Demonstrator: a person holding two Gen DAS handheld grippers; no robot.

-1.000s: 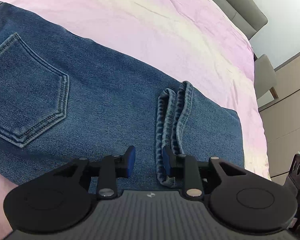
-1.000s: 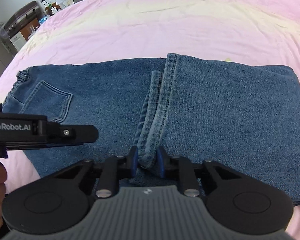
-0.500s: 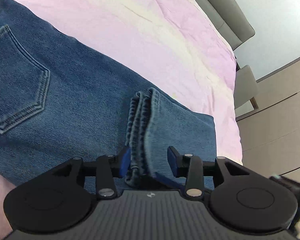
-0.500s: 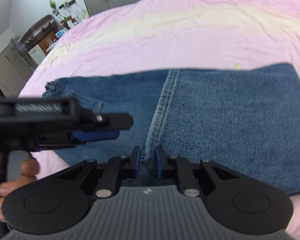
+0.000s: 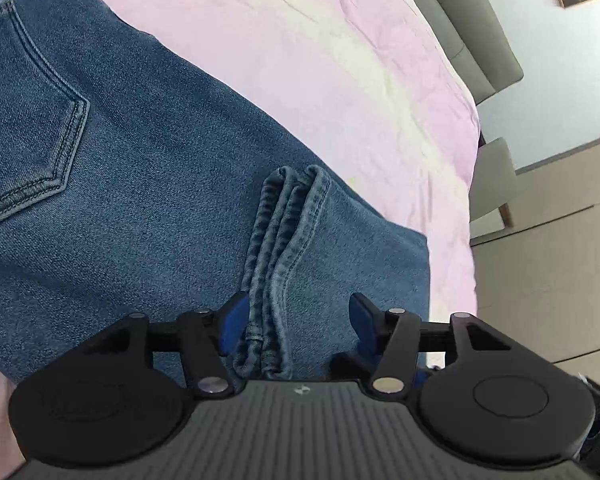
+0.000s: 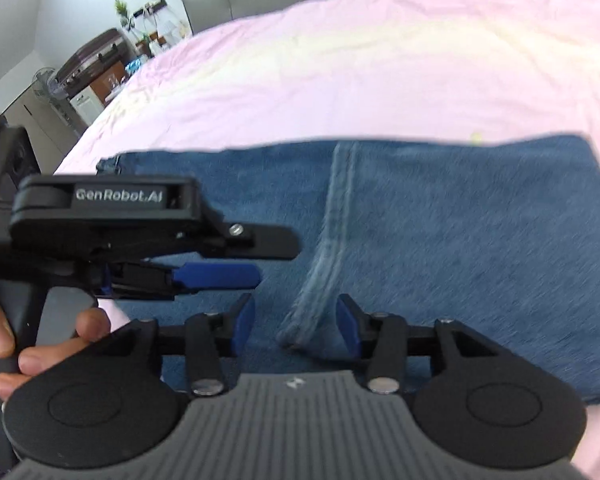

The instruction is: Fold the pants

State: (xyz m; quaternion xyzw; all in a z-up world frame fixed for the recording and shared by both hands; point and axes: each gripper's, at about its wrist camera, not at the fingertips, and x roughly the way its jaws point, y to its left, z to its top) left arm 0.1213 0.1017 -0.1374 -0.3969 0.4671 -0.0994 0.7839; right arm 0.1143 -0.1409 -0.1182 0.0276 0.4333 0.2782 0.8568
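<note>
Pants [image 5: 148, 208] lie flat on the bed [image 5: 340, 64], legs doubled over w/ the hem stack [image 5: 278, 264] laid across the thigh, so we judge this fold placed and us letting go. Left gripper [image 5: 296, 320]: fingers [image 5: 234, 320] have just been opening, now apart, hem stack between them, nearer the left pad, not pinched. Right gripper [image 6: 296, 328]: fingers [image 6: 346, 330] also just opened, apart, hem edge between, unclamped. Both point steeply down at the denim; the person's hand [image 6: 40, 332] grips the left handle just left of our right fingers.
</note>
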